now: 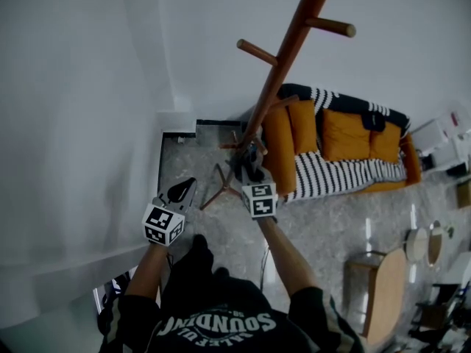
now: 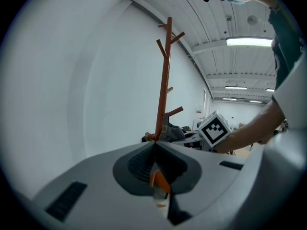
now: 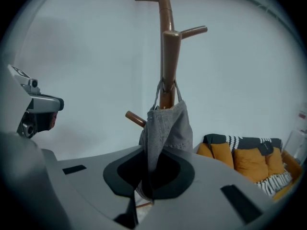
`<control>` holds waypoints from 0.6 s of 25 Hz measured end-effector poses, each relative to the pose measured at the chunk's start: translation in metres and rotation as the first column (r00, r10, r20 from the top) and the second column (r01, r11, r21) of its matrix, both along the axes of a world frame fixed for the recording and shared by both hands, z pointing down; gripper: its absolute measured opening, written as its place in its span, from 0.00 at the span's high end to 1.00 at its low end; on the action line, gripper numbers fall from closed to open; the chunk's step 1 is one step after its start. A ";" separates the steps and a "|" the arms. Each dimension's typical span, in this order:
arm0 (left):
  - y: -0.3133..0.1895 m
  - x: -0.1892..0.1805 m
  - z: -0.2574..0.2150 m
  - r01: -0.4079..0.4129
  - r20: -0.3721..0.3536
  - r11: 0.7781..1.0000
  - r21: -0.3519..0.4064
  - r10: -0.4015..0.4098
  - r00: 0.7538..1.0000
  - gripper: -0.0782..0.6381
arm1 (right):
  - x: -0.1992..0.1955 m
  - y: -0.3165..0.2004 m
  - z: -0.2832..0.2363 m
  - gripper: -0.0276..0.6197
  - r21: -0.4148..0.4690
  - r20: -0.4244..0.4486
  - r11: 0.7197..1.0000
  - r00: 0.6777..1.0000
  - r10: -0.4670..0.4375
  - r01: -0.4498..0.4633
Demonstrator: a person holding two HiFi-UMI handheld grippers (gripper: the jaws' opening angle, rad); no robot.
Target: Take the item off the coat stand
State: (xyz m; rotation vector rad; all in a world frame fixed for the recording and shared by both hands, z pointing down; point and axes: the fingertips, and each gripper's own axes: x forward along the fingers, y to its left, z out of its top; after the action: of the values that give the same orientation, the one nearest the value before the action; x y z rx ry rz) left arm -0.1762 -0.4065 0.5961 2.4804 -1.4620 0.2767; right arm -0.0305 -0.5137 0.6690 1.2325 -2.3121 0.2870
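A brown wooden coat stand [image 1: 288,46] with angled pegs rises close to the white wall; it also shows in the left gripper view [image 2: 165,80]. A grey cloth bag [image 3: 169,126] hangs by its loop handles from a peg on the stand's pole [image 3: 169,47]. My right gripper [image 3: 147,153] is shut on the bag's lower edge, and the cloth runs down between the pads. In the head view my right gripper [image 1: 251,169] sits against the pole, low down. To the left of the stand my left gripper [image 1: 187,185] is shut with nothing in it [image 2: 154,144].
A sofa [image 1: 340,147] with orange cushions and a striped blanket stands behind the stand to the right. The stand's splayed legs [image 1: 216,190] spread over the stone floor. A wooden table [image 1: 384,289] is at the lower right. The white wall [image 1: 81,109] fills the left.
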 end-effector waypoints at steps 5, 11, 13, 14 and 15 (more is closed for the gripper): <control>0.009 0.000 0.003 0.005 -0.001 1.000 0.003 -0.005 1.000 0.89 | 0.000 0.007 -0.007 0.94 0.031 -0.012 0.999 1.000 -0.016 0.017; 0.016 0.001 -0.005 0.009 -0.001 1.000 0.015 -0.009 1.000 0.89 | 0.001 0.014 -0.022 0.94 0.055 -0.033 0.998 0.999 -0.032 0.034; 0.018 0.004 -0.007 0.009 0.000 1.000 0.020 -0.009 1.000 0.89 | 0.003 0.016 -0.028 0.94 0.068 -0.033 0.997 0.999 -0.035 0.037; 0.020 0.005 -0.008 0.009 0.000 1.000 0.021 -0.009 1.000 0.89 | 0.004 0.018 -0.031 0.94 0.075 -0.033 0.996 0.999 -0.036 0.039; 0.021 0.007 -0.009 0.008 0.000 1.000 0.022 -0.008 1.000 0.89 | 0.005 0.020 -0.035 0.94 0.081 -0.033 0.996 0.999 -0.038 0.041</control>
State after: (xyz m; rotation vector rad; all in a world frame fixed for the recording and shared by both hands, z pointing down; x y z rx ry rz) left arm -0.1694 -0.3854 0.5868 2.4913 -1.4832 0.2605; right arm -0.0254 -0.4939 0.6343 1.2200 -2.3387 0.1593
